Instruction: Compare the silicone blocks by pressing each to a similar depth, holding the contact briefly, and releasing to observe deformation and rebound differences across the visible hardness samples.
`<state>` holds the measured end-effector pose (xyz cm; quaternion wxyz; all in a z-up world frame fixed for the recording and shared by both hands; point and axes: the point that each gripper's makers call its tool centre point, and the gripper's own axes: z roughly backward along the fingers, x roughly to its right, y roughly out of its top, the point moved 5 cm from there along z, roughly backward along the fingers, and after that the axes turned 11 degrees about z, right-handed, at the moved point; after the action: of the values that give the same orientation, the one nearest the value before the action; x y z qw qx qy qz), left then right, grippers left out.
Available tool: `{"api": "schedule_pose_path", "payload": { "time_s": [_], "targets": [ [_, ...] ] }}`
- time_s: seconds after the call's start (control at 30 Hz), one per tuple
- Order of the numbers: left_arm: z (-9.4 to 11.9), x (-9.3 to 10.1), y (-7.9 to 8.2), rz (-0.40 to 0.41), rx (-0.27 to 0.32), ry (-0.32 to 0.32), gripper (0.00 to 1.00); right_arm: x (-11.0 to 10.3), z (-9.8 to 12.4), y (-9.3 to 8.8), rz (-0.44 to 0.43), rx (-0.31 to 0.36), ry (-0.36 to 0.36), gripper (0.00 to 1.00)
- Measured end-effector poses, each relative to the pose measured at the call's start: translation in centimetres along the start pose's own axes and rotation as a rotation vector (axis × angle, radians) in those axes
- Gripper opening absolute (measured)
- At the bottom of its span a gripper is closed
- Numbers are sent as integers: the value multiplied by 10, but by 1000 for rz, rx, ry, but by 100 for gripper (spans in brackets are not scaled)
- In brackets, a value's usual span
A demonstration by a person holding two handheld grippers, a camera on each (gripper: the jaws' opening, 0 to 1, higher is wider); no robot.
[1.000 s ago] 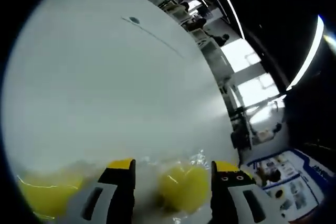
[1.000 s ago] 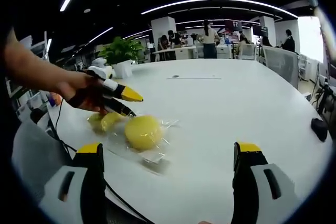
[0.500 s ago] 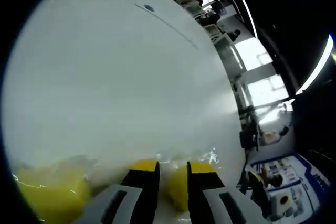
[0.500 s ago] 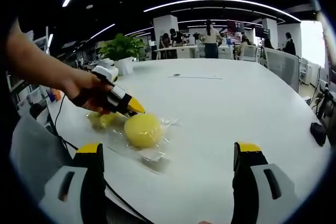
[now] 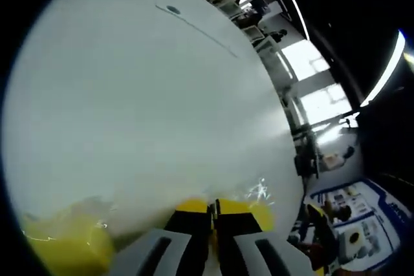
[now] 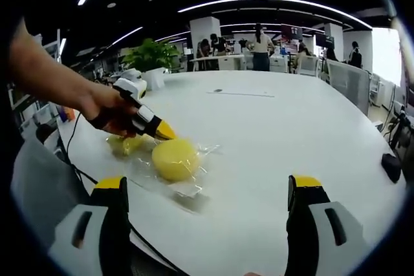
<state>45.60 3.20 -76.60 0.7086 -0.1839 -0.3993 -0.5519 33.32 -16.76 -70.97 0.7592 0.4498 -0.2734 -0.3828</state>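
Note:
Two yellow silicone blocks in clear plastic wrap lie on the white table (image 6: 272, 127). The round block (image 6: 174, 158) is nearer the middle, and a paler block (image 6: 126, 145) lies just left of it. In the right gripper view, a hand holds my left gripper (image 6: 163, 133) with its jaws together and its yellow tips touching the round block's top left edge. In the left gripper view, my left gripper (image 5: 211, 210) is shut with the round block (image 5: 259, 211) peeking out behind the tips and the other block (image 5: 65, 247) at the lower left. My right gripper (image 6: 207, 185) stands wide open, short of the blocks, holding nothing.
A potted plant (image 6: 150, 63) stands at the table's far left corner. A dark cable (image 6: 81, 172) runs off the table's near left edge. A black object (image 6: 390, 166) sits at the right edge. Desks, chairs and people (image 6: 259, 46) are beyond the far end.
My left gripper's jaws went from apart around the round block to fully together, with the tips now against the block's top. The right gripper has stayed still.

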Motion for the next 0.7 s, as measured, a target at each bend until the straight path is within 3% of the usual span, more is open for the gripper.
{"api": "schedule_pose_path", "payload": {
  "time_s": [0.3, 0.4, 0.7],
  "targets": [
    [2, 4, -3, -17, 23, -12, 0, 1, 1, 0, -1, 0, -6, 96],
    [2, 9, -3, 1, 29, -41, 0, 1, 1, 0, -2, 1, -8, 96],
    [5, 31, -4, -57, 37, -108, 0, 1, 1, 0, 1, 0, -8, 96]
  ]
}}
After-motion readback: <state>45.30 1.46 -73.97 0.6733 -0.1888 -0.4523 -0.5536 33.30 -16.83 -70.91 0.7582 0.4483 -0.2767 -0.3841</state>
